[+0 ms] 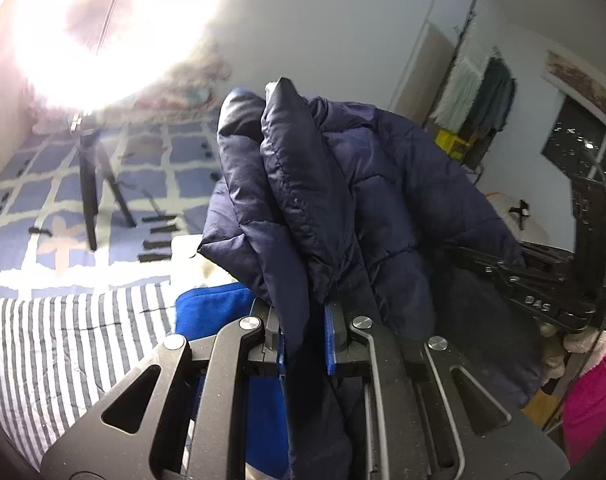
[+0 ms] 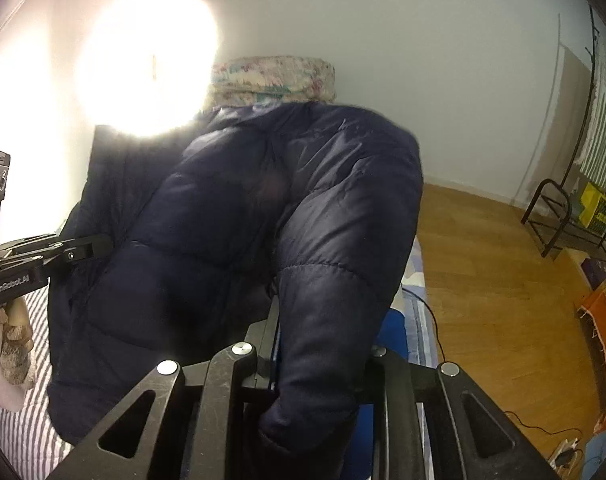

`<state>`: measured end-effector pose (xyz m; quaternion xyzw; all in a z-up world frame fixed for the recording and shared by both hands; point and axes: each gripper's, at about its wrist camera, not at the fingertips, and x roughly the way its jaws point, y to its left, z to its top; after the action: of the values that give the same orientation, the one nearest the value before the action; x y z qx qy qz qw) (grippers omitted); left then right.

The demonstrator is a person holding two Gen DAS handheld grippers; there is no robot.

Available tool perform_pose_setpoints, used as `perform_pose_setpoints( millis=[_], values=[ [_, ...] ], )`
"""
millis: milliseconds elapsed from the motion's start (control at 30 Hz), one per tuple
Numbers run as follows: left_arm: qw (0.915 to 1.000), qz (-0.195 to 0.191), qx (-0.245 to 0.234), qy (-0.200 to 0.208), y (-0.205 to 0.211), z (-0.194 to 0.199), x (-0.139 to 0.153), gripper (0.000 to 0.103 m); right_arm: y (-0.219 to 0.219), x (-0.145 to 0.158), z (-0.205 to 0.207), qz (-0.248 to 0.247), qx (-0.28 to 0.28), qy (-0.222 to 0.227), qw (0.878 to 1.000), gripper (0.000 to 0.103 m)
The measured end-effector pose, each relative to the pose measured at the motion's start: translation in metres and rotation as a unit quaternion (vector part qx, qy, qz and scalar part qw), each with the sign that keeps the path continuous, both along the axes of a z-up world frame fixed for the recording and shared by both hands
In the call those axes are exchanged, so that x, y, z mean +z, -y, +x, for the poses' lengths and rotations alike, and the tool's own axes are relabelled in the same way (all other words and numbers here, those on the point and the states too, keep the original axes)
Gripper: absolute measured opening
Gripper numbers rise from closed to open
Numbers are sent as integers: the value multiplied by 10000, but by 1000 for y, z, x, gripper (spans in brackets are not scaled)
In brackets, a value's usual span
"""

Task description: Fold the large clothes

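The bed (image 1: 43,344), with a striped sheet and a checked blue quilt, fills the left wrist view from 7 to 10 o'clock, and wooden floor (image 2: 495,280) lies open at 3 o'clock in the right wrist view. The navy puffer jacket (image 1: 383,184) is lifted above the bed, with the left gripper (image 1: 303,332) fingers closed on a fold of it and the right gripper (image 2: 319,344) fingers closed on another padded part. The left gripper's side, at 9 o'clock in the right wrist view, carries the words "GenRobot.AI".

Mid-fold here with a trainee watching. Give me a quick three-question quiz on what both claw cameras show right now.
1. True or false: the left claw is shut on the navy puffer jacket.
2. What does the right claw grip? A) striped sheet B) navy puffer jacket C) floral bedding
3. Fill in: in the left view, the sheet under the jacket has a ____ pattern.

Key: 1 true; 2 B; 3 striped.
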<state>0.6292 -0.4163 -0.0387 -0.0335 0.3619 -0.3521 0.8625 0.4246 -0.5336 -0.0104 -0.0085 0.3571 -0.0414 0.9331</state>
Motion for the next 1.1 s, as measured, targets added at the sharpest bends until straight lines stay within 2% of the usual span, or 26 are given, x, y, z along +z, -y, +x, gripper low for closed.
perform_pose_setpoints(
  millis=[133, 233, 300, 333, 433, 767, 1100],
  values=[
    [9984, 375, 293, -303, 5, 23, -26, 18, 15, -19, 6, -16, -234, -296, 9993, 32],
    [9978, 374, 382, -396, 3, 29, -34, 25, 25, -28, 1, 49, -415, -361, 9985, 44],
    [9974, 492, 399, -357, 5, 29, -36, 29, 36, -32, -5, -4, -642, -350, 9973, 62],
    [9971, 538, 409, -353, 6, 29, -37, 29, 41, -33, -6, -82, -771, -356, 9964, 63],
    [9967, 652, 431, -230, 7, 22, -32, 35, 53, -35, -15, -80, -954, -399, 9946, 63],
    [9961, 657, 583, -25, -16, -16, 0, 35, 38, -11, -32, -199, -971, -229, 9948, 59],
    [9953, 627, 345, 650, -56, -113, 73, 35, -10, 44, -98, -251, -881, 170, 9957, 59]
  ],
)
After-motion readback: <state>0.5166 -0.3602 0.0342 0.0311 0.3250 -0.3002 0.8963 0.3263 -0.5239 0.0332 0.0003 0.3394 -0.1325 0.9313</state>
